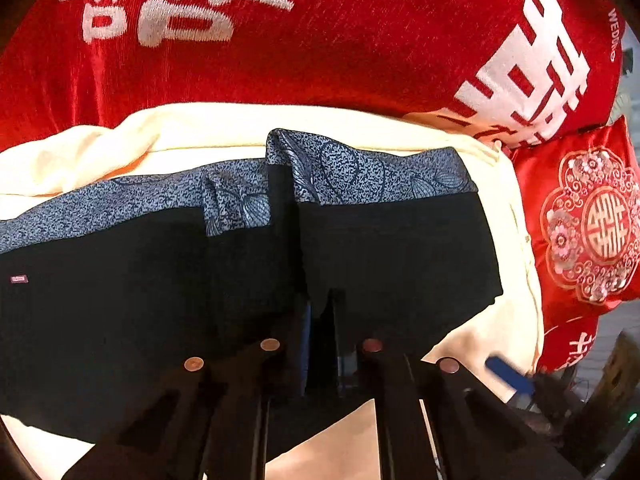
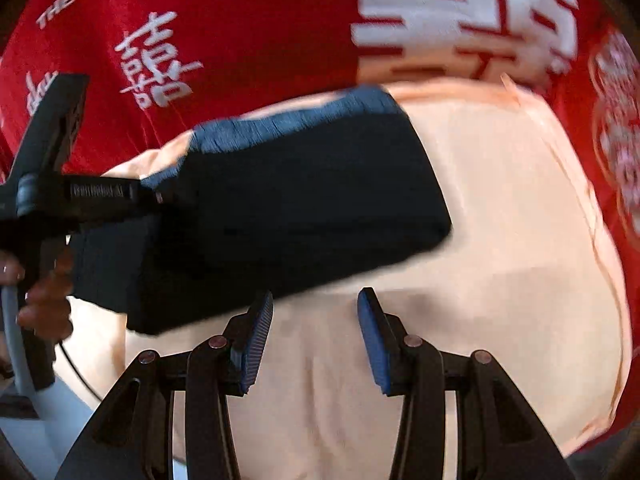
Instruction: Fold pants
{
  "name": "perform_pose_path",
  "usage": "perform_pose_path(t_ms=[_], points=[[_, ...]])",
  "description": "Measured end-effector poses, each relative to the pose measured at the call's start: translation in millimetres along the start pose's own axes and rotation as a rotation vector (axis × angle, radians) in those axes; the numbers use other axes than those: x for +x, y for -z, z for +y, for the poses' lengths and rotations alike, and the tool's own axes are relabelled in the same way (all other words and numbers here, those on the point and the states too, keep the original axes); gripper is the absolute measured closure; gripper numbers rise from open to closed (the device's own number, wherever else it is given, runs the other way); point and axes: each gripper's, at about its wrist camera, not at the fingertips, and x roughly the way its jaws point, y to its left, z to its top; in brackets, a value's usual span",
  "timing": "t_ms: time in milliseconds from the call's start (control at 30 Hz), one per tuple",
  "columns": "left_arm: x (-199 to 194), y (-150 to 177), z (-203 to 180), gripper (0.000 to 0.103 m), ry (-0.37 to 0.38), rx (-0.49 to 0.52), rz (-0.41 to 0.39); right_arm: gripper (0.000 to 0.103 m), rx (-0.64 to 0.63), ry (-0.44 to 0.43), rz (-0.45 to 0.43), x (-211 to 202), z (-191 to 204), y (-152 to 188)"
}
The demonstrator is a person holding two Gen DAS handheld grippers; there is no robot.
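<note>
The black pants (image 1: 160, 280) lie folded on a cream cloth (image 1: 200, 136), with a blue patterned band (image 1: 360, 172) along their far edge. My left gripper (image 1: 320, 308) is shut on a pinched ridge of the black fabric. In the right wrist view the same pants (image 2: 300, 208) lie to the upper left, and the left gripper (image 2: 158, 198) bites their left end, held by a hand (image 2: 44, 300). My right gripper (image 2: 316, 304) hangs open over the cream cloth (image 2: 480, 240) just at the pants' near edge. Nothing is between its blue pads (image 2: 256, 340).
A red bedspread with white characters (image 1: 320, 40) stretches behind the cream cloth. A red embroidered cushion (image 1: 588, 216) rests at the right edge. The bedspread (image 2: 260, 40) also fills the top of the right wrist view.
</note>
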Motion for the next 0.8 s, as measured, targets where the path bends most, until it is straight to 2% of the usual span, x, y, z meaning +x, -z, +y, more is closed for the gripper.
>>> perform_pose_path(t_ms=[167, 333, 500, 533, 567, 600, 767, 800], points=[[3.1, 1.9, 4.3, 0.092, 0.013, -0.019, 0.006, 0.055, -0.244, 0.053, -0.053, 17.4, 35.4, -17.0], [4.5, 4.0, 10.6, 0.092, 0.031, -0.035, 0.012, 0.055, -0.507, 0.120, -0.094, 36.0, 71.0, -12.0], [8.5, 3.9, 13.0, 0.092, 0.038, -0.036, 0.016, 0.055, -0.632, 0.180, -0.135, 52.3, 87.7, -12.3], [9.7, 3.8, 13.8, 0.092, 0.040, -0.038, 0.018, 0.059, -0.636, 0.175, -0.110, 59.1, 88.6, -15.3], [10.6, 3.9, 14.5, 0.092, 0.042, -0.043, 0.020, 0.070, -0.624, 0.152, -0.080, 63.2, 87.8, -18.8], [11.0, 3.9, 14.8, 0.092, 0.046, -0.048, 0.022, 0.094, -0.599, 0.109, -0.039, 67.1, 86.2, -23.6], [-1.6, 7.6, 8.9, 0.092, 0.052, -0.034, 0.012, 0.097, -0.519, -0.012, -0.038, 41.8, 82.7, -38.0], [-5.7, 9.5, 7.3, 0.092, 0.050, -0.027, 0.007, 0.101, -0.519, -0.042, -0.032, 37.1, 83.7, -38.6]])
